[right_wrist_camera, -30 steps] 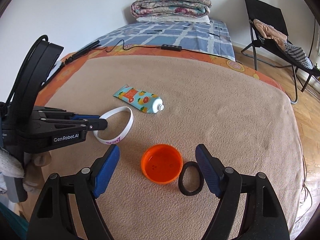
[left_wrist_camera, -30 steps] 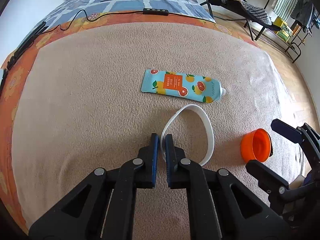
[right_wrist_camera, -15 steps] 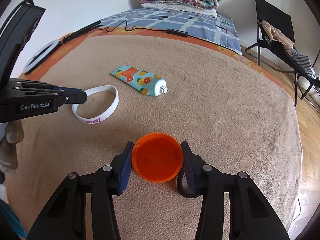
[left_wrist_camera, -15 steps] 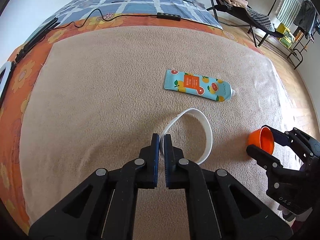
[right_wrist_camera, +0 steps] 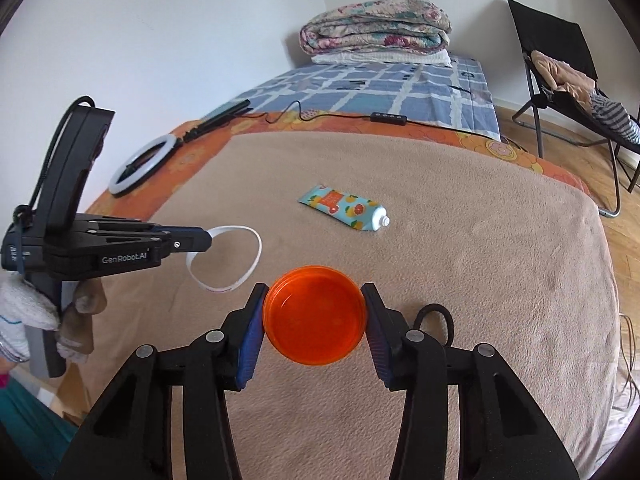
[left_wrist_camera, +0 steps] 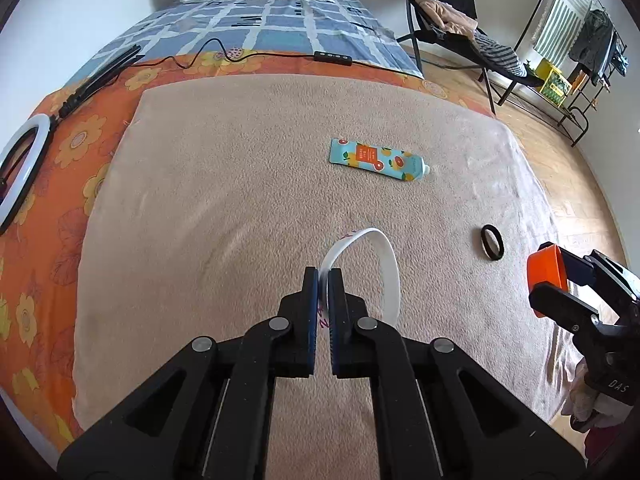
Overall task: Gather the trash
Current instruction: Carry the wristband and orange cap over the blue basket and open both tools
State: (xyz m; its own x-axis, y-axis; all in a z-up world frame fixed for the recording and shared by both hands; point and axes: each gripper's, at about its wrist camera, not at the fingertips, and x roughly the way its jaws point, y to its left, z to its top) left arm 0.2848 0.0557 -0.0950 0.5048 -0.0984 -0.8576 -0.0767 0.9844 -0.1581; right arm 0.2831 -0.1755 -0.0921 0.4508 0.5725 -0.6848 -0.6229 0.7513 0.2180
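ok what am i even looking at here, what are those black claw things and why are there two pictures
No robot here: a person holds two handheld grabbers, each with two fingers and a wide-angle camera looking along them. That gives one picture per grabber.

In the left view, the left gripper is shut on a white wristband. In the right view, the right gripper squeezes an orange lid between its fingers.

Each grabber also shows in the other's picture.

Both work over a beige blanket on a bed. Lying on it are a fruit-printed tube and a black hair tie. These look like the trash being collected.
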